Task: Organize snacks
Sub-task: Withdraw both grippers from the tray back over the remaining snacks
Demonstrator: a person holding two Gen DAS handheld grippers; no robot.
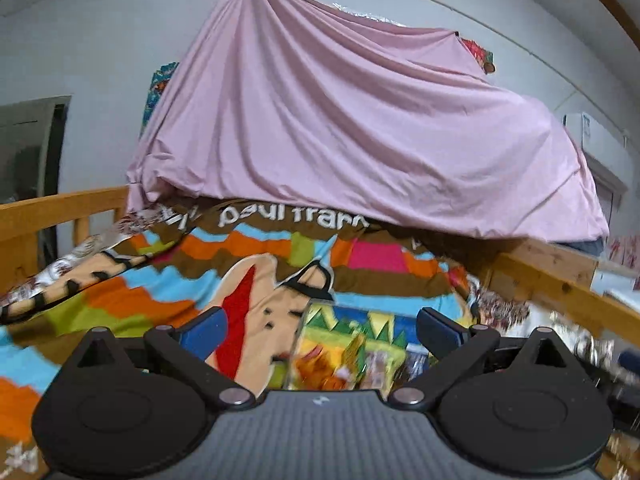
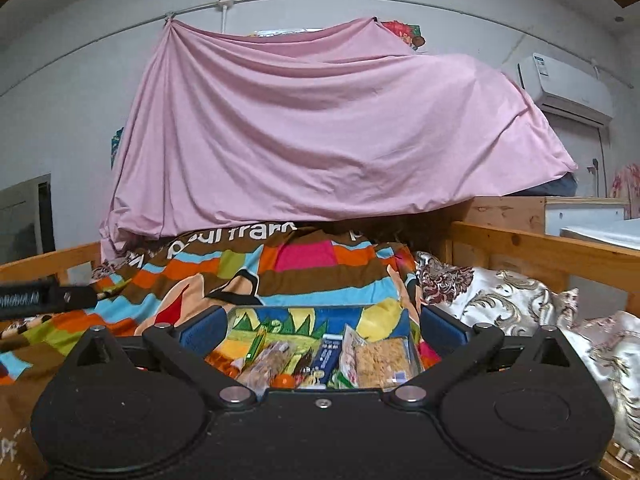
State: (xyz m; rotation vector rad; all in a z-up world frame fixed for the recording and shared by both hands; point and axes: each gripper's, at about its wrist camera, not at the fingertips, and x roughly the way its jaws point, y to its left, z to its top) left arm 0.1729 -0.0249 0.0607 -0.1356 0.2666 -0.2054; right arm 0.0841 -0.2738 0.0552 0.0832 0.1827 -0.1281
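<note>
your left gripper [image 1: 322, 330] is spread wide with nothing between the blue pads [image 1: 208, 330], hanging over the striped cartoon blanket [image 1: 168, 276]. your right gripper [image 2: 322, 330] is just as wide, also empty. right below and ahead of it sits the colourful snack box [image 2: 320, 318] on the blanket, holding a blue packet [image 2: 329, 354], a pack of crisp noodle-like cake [image 2: 383, 356] and other wrapped snacks [image 2: 268, 360]. in the left wrist view the box is blurred. a pink sheet [image 2: 312, 132] drapes behind.

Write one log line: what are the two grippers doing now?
left gripper: open, empty | right gripper: open, empty | colourful snack packets: in clear tray on striped blanket
</note>
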